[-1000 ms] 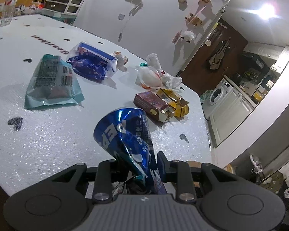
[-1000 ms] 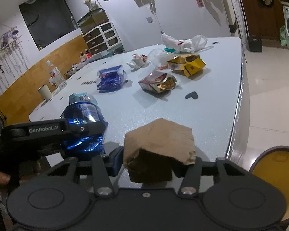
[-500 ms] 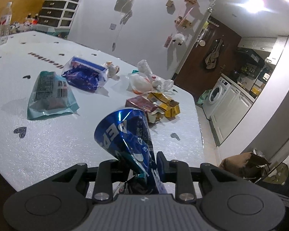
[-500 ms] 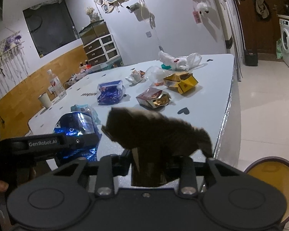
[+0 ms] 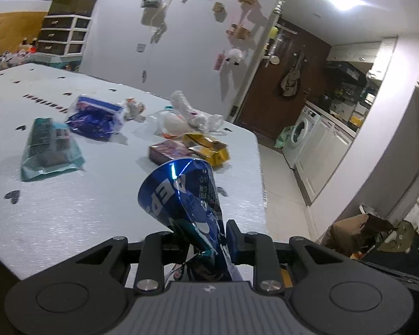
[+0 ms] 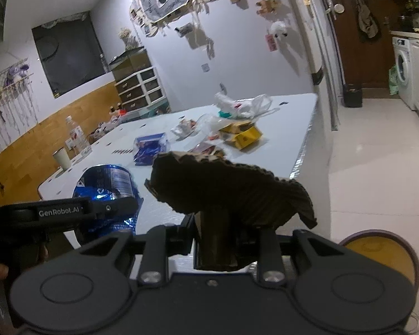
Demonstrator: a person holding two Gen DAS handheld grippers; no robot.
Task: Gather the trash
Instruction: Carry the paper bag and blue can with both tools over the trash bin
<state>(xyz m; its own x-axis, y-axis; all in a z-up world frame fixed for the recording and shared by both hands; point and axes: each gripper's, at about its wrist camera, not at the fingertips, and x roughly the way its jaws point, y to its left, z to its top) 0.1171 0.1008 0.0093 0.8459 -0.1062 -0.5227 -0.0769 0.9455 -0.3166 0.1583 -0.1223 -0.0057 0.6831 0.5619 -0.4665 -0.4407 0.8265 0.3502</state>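
Observation:
My left gripper (image 5: 205,237) is shut on a crushed blue can (image 5: 181,195) and holds it above the near edge of the white table (image 5: 83,209). The can also shows in the right wrist view (image 6: 109,187), to the left of my right gripper. My right gripper (image 6: 218,231) is shut on a torn brown cardboard piece (image 6: 231,189), held above the table's near corner. More trash lies on the table: a teal packet (image 5: 47,148), a blue wrapper (image 5: 97,114), a maroon box (image 5: 170,152), a yellow box (image 5: 209,148) and a white plastic bag (image 5: 187,114).
A yellow bin with a purple rim (image 6: 382,254) stands on the floor at the lower right. A water bottle (image 6: 76,134) and a cup (image 6: 61,159) stand at the table's far left edge. A washing machine (image 5: 301,134) and cardboard clutter (image 5: 357,231) lie to the right.
Both grippers have risen and pulled back from the table with their loads. The cardboard piece has tipped in the right gripper, so its corrugated dark side now faces the camera.

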